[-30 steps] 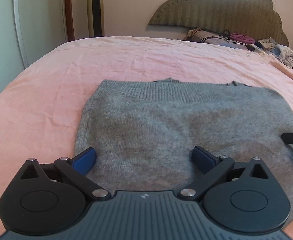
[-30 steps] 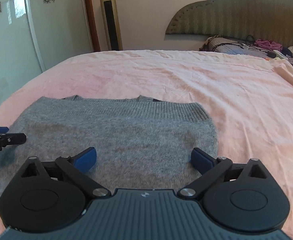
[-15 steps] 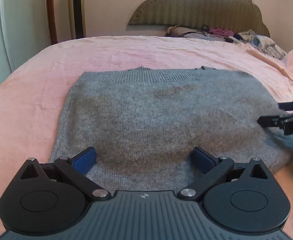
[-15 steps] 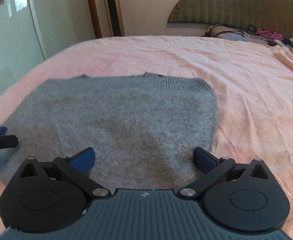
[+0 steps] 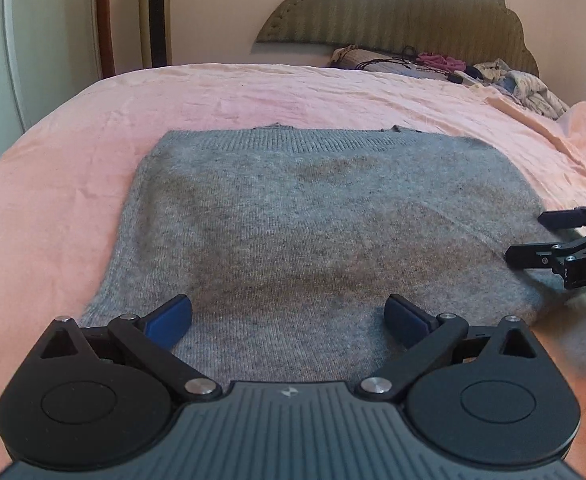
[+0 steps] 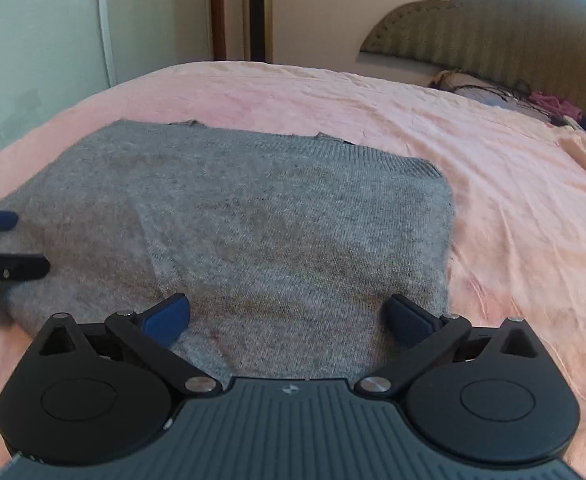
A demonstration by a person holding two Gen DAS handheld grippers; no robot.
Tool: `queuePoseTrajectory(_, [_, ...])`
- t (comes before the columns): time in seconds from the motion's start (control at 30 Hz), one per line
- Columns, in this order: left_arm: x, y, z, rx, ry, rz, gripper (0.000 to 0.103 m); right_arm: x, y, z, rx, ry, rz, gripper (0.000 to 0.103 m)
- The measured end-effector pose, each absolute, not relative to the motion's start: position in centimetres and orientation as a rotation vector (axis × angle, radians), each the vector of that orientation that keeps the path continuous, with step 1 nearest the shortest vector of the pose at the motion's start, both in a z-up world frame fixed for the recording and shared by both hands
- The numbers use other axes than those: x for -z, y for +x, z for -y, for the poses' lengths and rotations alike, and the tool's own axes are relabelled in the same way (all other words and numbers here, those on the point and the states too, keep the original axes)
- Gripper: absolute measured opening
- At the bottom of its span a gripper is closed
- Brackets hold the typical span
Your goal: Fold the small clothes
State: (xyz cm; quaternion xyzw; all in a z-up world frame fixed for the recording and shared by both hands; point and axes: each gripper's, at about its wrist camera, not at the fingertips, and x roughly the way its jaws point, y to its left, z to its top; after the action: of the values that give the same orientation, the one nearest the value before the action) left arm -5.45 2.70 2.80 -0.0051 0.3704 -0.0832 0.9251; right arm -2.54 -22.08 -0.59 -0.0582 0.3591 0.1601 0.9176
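Pink bedsheet covers the bed, somewhat creased, with an upholstered headboard at the far end and a heap of loose clothes beside it. I note a tall tower fan against the wall.

Item under task: one grey knitted sweater, lying flat on the sheet near my end of the bed, apparently already folded into a rough rectangle. Its ribbed band runs along the far edge, toward the headboard. The long axis appears to run left to right across the bed, so the garment lies crosswise to my view; fisheye distortion limits my certainty here.

Handling assessment: soft, light, limp knit. It will sag and drape when lifted, and the fuzzy surface should grip well. It will not hold shape by one point, so I judge the two near corners, or the near edge at both sides, the sound places to take hold, pinching every layer.

Left gripper: jaws spread wide, holding nothing, poised over the near edge of the sweater. Right gripper: jaws likewise released and empty, above the near right portion of the garment.
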Motion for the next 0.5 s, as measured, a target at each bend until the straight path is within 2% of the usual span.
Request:
queuePoseTrajectory(0.17, [-3.2,-6.4,-3.2,0.206,-0.082,-0.764,0.103,-1.3,-3.0,21.8,-0.326,-0.067,-0.739,0.103])
queuePoseTrajectory(0.27, [-2.1,-6.2,-2.5,0.182,0.006,-0.757,0.103,0.3,-2.6,20.9,-0.329,-0.114,-0.784,0.103])
queuePoseTrajectory(0.3, [-2.3,-6.3,-2.6,0.183,0.000,-0.761,0.103,0.8,-3.0,20.7,-0.329,-0.163,-0.744,0.103])
queuePoseTrajectory(0.5, [-3.3,-8.1,-4.8,0.186,-0.204,-0.761,0.103,-0.9,-4.4,21.6,-0.311,-0.098,-0.739,0.103])
